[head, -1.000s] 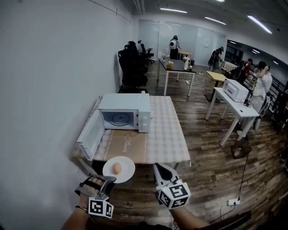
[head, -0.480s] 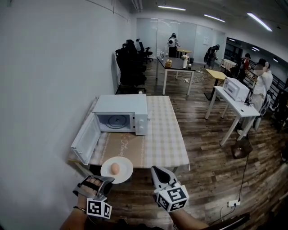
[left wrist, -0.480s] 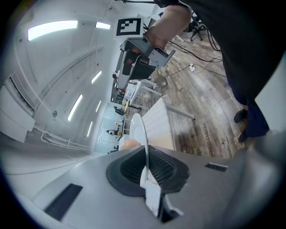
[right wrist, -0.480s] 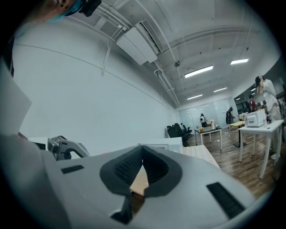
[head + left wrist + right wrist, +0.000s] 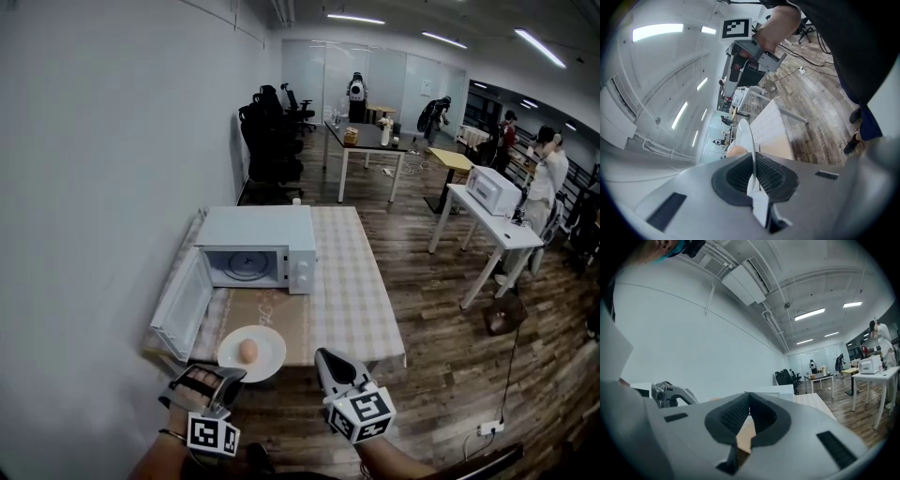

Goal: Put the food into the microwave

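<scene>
Food (image 5: pixel 248 351): lies on the white plate (image 5: pixel 269 362), held over the near edge of the table (image 5: pixel 361 300). It is not yet inside the microwave (image 5: pixel 258 246), whose door (image 5: pixel 183 305) stands open. Left gripper (image 5: pixel 228 375) clamps the plate rim; right gripper (image 5: pixel 328 359) is closed and empty. Remaining: insertion.

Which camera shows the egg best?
The head view: the egg lies in full sight on the plate. The left gripper view shows only a sliver behind the edge-on plate; the right gripper view shows none clearly.
</scene>
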The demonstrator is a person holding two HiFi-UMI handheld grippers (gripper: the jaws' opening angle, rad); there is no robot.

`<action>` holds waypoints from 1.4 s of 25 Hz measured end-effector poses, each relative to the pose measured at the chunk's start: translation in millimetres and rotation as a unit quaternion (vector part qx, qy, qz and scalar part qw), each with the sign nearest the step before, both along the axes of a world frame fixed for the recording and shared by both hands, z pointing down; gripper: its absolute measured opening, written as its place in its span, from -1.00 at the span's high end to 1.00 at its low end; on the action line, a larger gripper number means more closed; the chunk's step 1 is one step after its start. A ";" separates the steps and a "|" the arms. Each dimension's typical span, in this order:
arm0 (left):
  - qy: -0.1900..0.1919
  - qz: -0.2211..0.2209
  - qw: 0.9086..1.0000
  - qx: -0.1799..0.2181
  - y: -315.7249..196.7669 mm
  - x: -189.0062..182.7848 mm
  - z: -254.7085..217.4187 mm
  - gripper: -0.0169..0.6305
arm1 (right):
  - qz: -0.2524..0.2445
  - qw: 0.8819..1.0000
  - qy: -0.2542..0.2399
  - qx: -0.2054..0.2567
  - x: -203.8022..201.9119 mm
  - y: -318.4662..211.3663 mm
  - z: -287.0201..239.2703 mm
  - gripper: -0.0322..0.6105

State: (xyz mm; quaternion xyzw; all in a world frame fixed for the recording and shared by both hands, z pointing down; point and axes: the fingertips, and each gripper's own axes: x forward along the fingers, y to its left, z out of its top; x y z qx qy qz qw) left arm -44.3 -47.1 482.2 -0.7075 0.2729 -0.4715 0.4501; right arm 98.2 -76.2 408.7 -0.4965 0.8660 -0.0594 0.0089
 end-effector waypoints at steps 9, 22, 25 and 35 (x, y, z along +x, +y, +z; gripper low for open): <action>0.005 0.014 1.000 -0.002 -54.1 -32.4 -1.7 0.89 | 0.013 1.000 0.004 0.002 -35.0 -48.1 -6.5 0.88; 0.019 0.048 0.999 -0.006 -112.7 -72.5 5.4 0.90 | 0.052 0.999 0.010 0.000 -75.4 -100.2 -5.2 0.87; 0.020 0.049 0.999 -0.008 -122.2 -81.3 8.6 0.90 | 0.060 0.998 0.010 -0.002 -81.4 -108.3 -3.5 0.88; 0.031 0.048 0.998 -0.021 -153.4 -81.7 21.5 0.89 | 0.052 0.998 0.018 -0.003 -91.2 -143.2 1.3 0.88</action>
